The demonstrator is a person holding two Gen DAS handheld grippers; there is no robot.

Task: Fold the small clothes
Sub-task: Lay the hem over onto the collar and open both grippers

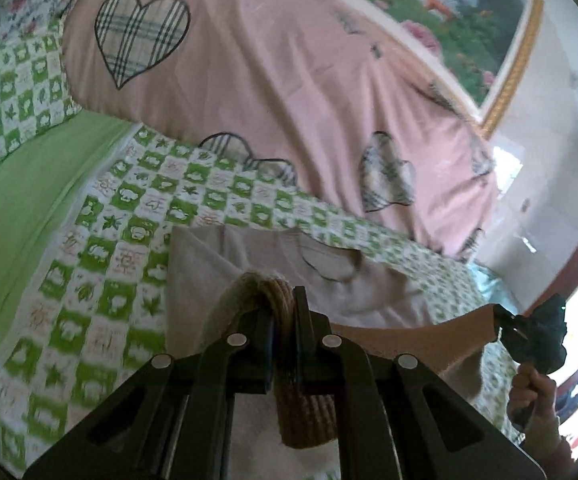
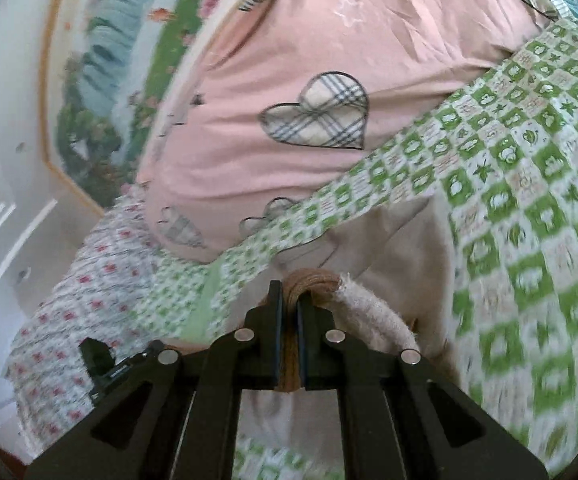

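Left gripper [image 1: 285, 320] jaws clamped on the brown ribbed hem [image 1: 305, 412]; right gripper [image 2: 288, 312] likewise pinched on it. The beige garment [image 1: 353, 280] lies lower centre on the checked bedsheet [image 1: 101, 248]. Keep both corners level and taut, and lay the hem down evenly toward the neckline.

2 tongs [image 1: 285, 312], 1 beige garment [image 1: 369, 280], 1 pink quilt [image 1: 289, 80], 1 framed picture [image 1: 469, 12]
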